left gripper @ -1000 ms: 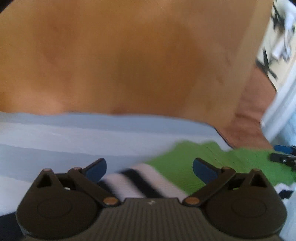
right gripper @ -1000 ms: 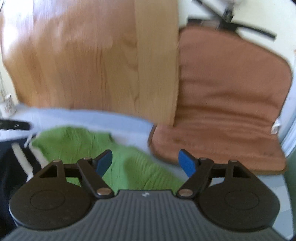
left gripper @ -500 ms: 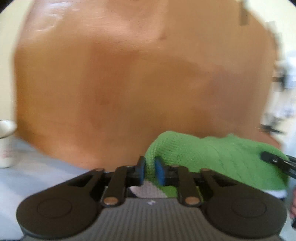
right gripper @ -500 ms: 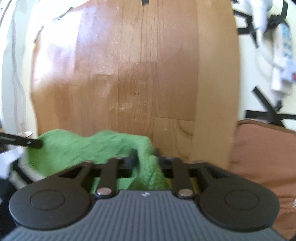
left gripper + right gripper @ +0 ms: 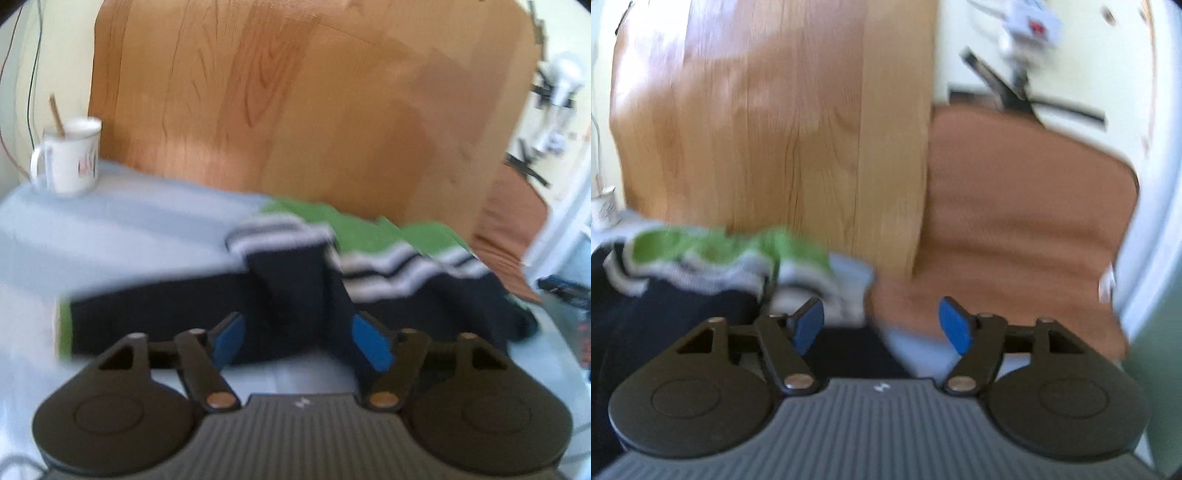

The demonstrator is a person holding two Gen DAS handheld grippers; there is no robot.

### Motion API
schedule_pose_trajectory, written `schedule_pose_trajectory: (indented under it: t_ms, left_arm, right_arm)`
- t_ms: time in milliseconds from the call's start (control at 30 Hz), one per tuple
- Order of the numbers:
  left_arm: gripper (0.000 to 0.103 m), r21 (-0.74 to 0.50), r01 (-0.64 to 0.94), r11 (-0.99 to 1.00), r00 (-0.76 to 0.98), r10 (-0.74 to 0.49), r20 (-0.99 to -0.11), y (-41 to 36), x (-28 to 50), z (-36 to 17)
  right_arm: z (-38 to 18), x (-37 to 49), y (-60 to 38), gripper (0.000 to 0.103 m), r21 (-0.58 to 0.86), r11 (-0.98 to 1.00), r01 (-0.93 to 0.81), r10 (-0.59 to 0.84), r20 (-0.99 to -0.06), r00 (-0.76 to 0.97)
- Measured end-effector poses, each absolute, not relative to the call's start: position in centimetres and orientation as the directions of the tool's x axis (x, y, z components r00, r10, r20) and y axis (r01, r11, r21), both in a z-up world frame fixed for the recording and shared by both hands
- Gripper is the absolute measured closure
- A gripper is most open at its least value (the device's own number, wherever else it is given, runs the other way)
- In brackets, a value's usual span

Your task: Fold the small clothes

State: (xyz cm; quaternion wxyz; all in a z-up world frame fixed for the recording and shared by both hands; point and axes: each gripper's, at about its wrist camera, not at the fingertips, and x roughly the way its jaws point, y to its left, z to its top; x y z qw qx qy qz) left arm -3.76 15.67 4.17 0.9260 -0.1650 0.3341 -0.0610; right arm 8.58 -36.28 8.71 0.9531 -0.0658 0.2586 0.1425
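Releasing a fold is my read of the step. Through the left wrist camera, my left tool [image 5: 297, 338] is opening, pads clear of the sweater [image 5: 288, 288], which lies on the pale blue surface [image 5: 110, 229], navy with white stripes and green knit behind, a raised navy fold between the fingers. A mug [image 5: 68, 160] stands far left. Through the right wrist camera, my right tool [image 5: 882, 326] is opening too, gripping nothing, above the sweater's right edge. Next I'd regrip an edge for another fold.
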Motion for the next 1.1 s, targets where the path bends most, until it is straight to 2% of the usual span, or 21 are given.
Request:
schedule_pose_trajectory:
  t_ms: [67,133,200,233,267,300,433,467,533,567,667,733,800,867,900,933,967,1000,1033,1100]
  left_arm:
    - [0.02,-0.397,0.046,0.917,0.749,-0.295,-0.594,15.0,-6.1,3.4]
    - [0.015,-0.433,0.067,0.899,0.724,-0.342,-0.599,13.8,-7.3,2.5]
    - [0.013,-0.452,0.076,0.889,0.702,-0.369,-0.609,12.6,-8.4,2.0]
    - [0.013,-0.455,0.076,0.887,0.692,-0.376,-0.616,12.2,-8.6,1.8]
    - [0.013,-0.459,0.073,0.886,0.685,-0.379,-0.623,11.9,-8.9,1.7]
    - [0.012,-0.462,0.07,0.884,0.677,-0.382,-0.629,11.5,-9.2,1.7]
    - [0.009,-0.438,0.08,0.895,0.676,-0.372,-0.636,10.6,-10.9,2.1]
    - [0.008,-0.433,0.08,0.898,0.679,-0.367,-0.636,10.6,-11.2,2.2]
    - [0.007,-0.432,0.076,0.899,0.679,-0.364,-0.638,10.7,-11.8,2.2]
    - [0.007,-0.433,0.075,0.898,0.676,-0.365,-0.64,10.8,-12.0,2.1]
    - [0.007,-0.446,0.073,0.892,0.659,-0.379,-0.65,10.7,-12.1,1.6]
    - [0.007,-0.465,0.088,0.881,0.643,-0.407,-0.649,10.4,-12.2,1.3]
    - [0.007,-0.477,0.11,0.872,0.629,-0.432,-0.646,9.9,-12.5,1.0]
    - [0.012,-0.478,0.13,0.868,0.606,-0.452,-0.655,9.0,-12.5,0.6]
    - [0.015,-0.467,0.14,0.873,0.6,-0.45,-0.661,8.5,-12.5,0.5]
    - [0.04,-0.435,0.15,0.888,0.612,-0.429,-0.664,8.0,-12.7,0.6]
    - [0.056,-0.406,0.167,0.899,0.603,-0.418,-0.679,7.3,-12.6,0.6]
    - [0.077,-0.369,0.163,0.915,0.599,-0.389,-0.7,7.0,-12.5,0.8]
    - [0.086,-0.379,0.167,0.91,0.575,-0.402,-0.712,7.1,-12.2,0.9]
    - [0.087,-0.438,0.171,0.883,0.56,-0.453,-0.694,8.2,-12.4,2.0]
  right_arm:
    - [6.9,7.2,-36.8,0.018,-0.034,0.943,-0.332,0.259,-0.55,0.794]
    - [4.6,6.4,-36.7,0.017,-0.059,0.932,-0.358,0.255,-0.594,0.763]
    - [2.1,6.8,-35.5,0.025,-0.155,0.914,-0.374,0.193,-0.644,0.741]
    - [1.9,6.6,-35.5,0.043,-0.177,0.908,-0.379,0.207,-0.597,0.775]
    - [2.2,7.0,-35.8,0.081,-0.204,0.905,-0.372,0.187,-0.597,0.781]
    - [2.9,7.4,-36.6,0.089,-0.198,0.923,-0.331,0.156,-0.594,0.789]
    - [7.5,8.1,-41.6,0.087,-0.246,0.968,-0.041,-0.07,-0.428,0.901]
    - [8.6,7.8,-42.7,0.081,-0.249,0.968,0.022,-0.123,-0.4,0.908]
    - [9.9,6.4,-43.5,0.053,-0.24,0.966,0.094,-0.182,-0.377,0.908]
    - [10.3,5.4,-43.5,0.031,-0.203,0.977,0.064,-0.143,-0.407,0.902]
    - [9.9,1.4,-42.9,0.031,0.085,0.964,-0.252,0.258,-0.533,0.806]
    - [8.7,-0.6,-41.7,0.031,0.227,0.909,-0.349,0.414,-0.578,0.703]
    - [7.1,-2.2,-40.4,0.031,0.301,0.868,-0.394,0.494,-0.602,0.627]
    - [5.5,-2.8,-39.1,0.032,0.325,0.858,-0.398,0.511,-0.625,0.59]
    - [5.1,-3.5,-38.6,0.053,0.315,0.856,-0.409,0.514,-0.604,0.609]
    - [5.1,-4.1,-37.9,0.08,0.302,0.847,-0.438,0.526,-0.6,0.602]
    - [5.2,-4.0,-37.5,0.089,0.318,0.832,-0.454,0.547,-0.604,0.58]
    - [5.7,-4.8,-37.4,0.09,0.323,0.833,-0.449,0.548,-0.596,0.587]
    - [6.7,-5.4,-37.5,0.091,0.313,0.832,-0.459,0.55,-0.583,0.598]
    - [9.6,-7.4,-38.9,0.093,0.299,0.829,-0.472,0.556,-0.528,0.642]
